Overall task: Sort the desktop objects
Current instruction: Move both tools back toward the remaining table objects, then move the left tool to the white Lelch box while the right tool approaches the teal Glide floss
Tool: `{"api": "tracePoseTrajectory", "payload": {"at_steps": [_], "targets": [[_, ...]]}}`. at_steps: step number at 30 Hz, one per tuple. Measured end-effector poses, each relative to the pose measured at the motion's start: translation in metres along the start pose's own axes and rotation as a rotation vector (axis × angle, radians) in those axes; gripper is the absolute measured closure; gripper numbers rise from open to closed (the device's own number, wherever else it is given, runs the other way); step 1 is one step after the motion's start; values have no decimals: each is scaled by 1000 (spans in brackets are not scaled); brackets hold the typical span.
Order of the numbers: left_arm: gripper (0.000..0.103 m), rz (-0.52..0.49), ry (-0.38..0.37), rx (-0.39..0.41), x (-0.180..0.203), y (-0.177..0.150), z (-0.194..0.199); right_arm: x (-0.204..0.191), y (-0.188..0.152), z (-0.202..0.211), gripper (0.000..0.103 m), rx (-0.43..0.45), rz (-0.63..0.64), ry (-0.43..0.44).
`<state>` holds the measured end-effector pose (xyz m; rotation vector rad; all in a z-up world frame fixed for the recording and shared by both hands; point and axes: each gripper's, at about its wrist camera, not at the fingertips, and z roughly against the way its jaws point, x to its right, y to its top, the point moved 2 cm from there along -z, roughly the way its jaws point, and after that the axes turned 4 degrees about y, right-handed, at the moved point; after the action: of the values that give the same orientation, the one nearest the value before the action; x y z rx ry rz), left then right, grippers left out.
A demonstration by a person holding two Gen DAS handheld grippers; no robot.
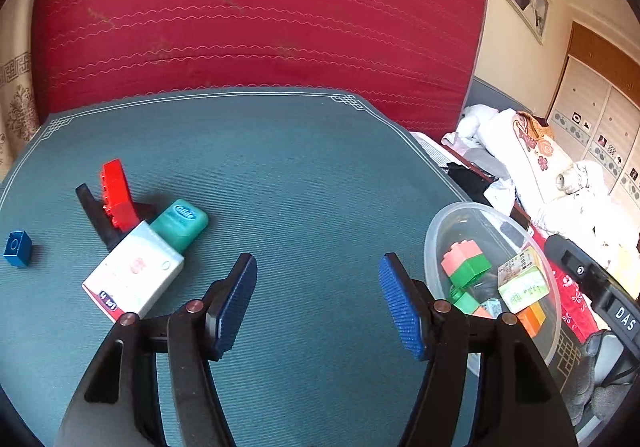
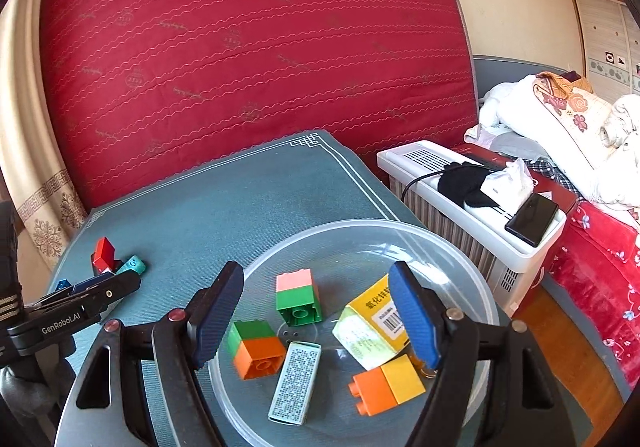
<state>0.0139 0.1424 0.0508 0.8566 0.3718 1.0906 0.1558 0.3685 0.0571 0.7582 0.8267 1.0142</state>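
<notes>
My left gripper (image 1: 318,301) is open over bare teal mat, nothing between its blue pads. To its left lie a white box (image 1: 134,277), a teal floss case (image 1: 181,223), a red brick (image 1: 117,194) leaning on a black piece (image 1: 94,215), and a small blue brick (image 1: 18,248). My right gripper (image 2: 316,317) hangs open above the clear plastic bowl (image 2: 360,239). In the bowl are a pink-green brick (image 2: 298,297), a green-orange brick (image 2: 256,351), an orange-yellow brick (image 2: 386,383), a yellow-green box (image 2: 370,327) and a pale patterned box (image 2: 296,383).
The teal mat (image 1: 280,167) covers the table, backed by a red mattress (image 1: 260,7). To the right stands a white heater (image 2: 472,203) with a phone (image 2: 532,217) and black cloth on it, then a bed with bedding. The left gripper's body (image 2: 72,311) shows in the right wrist view.
</notes>
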Motion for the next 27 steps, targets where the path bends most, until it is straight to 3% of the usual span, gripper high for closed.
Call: {"api": "tracePoseTrajectory", "payload": {"at_steps": [10,14,20,27], "targets": [[33,34,74,6,-57,-8,13,-47,-9,-7,24,-32,41,104],[26,40,107,7,-81,-9,14,-69,-17,-12,24,-57,78,150],[26,23,168,-4,-110,-6,7,-96,-27,-23,24,-96,103,213],[26,61,127,-65,-128,-4,-11,-118,-39,-36,24,-144,135,257]]}}
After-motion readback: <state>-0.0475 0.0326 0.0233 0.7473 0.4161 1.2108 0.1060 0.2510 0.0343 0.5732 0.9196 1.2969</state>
